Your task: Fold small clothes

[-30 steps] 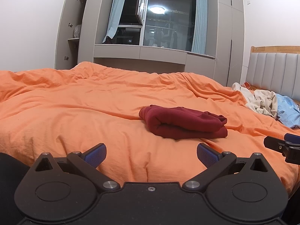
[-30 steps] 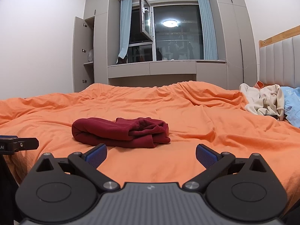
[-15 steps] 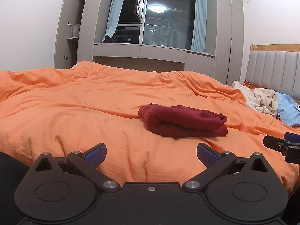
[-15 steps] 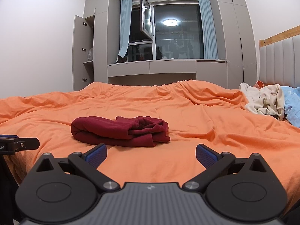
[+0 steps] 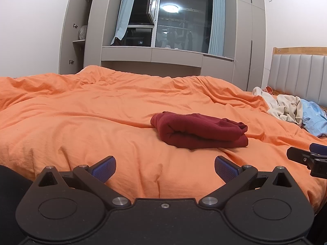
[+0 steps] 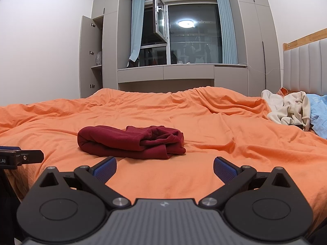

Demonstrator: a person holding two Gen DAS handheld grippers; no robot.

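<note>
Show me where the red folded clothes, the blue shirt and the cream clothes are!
Dark red folded garment (image 6: 130,144), right wrist view, middle of its top layer.
Light blue garment (image 5: 313,118), left wrist view, its crumpled middle.
Cream clothes pile (image 6: 290,109), right wrist view, centre of the heap.

1. A rumpled orange duvet (image 5: 81,122) covers the bed.
2. At twelve o'clock, a dark window (image 6: 194,34) with a swung-open casement, flanked by pale blue curtains (image 6: 136,26).
3. At ten o'clock, a grey wardrobe (image 6: 90,55) stands with its door open.
4. At three o'clock, a grey padded headboard (image 5: 296,71) with a wooden top rail.
</note>
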